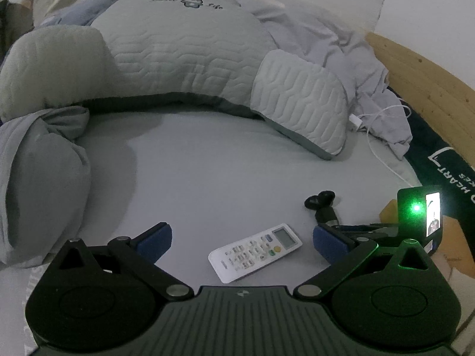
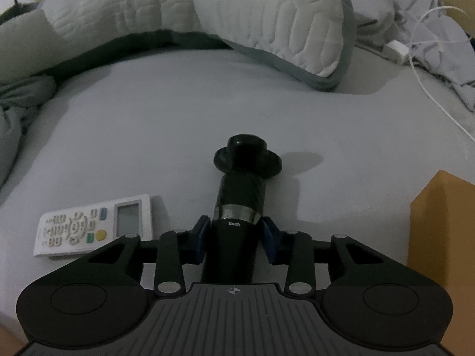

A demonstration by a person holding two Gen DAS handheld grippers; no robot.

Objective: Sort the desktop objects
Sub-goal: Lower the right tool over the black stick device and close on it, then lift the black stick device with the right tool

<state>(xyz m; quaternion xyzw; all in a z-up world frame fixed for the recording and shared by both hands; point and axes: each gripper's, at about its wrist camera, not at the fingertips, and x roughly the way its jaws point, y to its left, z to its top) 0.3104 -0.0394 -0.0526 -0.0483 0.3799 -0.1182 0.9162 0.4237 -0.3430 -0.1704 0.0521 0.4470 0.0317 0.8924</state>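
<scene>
A white remote control [image 1: 256, 251] lies on the grey bed sheet [image 1: 207, 172], between and just beyond the fingers of my left gripper [image 1: 240, 241], which is open and empty. It also shows in the right wrist view [image 2: 95, 225], at the left. My right gripper [image 2: 236, 234] is shut on a black cylindrical device marked "touch" [image 2: 240, 201], with a wide flared head pointing away from me. In the left wrist view the black device [image 1: 322, 204] and the right gripper's body with a green light [image 1: 417, 216] are at the right.
A large grey quilted pillow [image 1: 184, 56] curves across the back. A rumpled grey blanket [image 1: 38, 178] lies at the left. A white charger and cable [image 2: 397, 50] lie at the right by crumpled sheets. An orange-brown box [image 2: 445, 225] stands at the right edge.
</scene>
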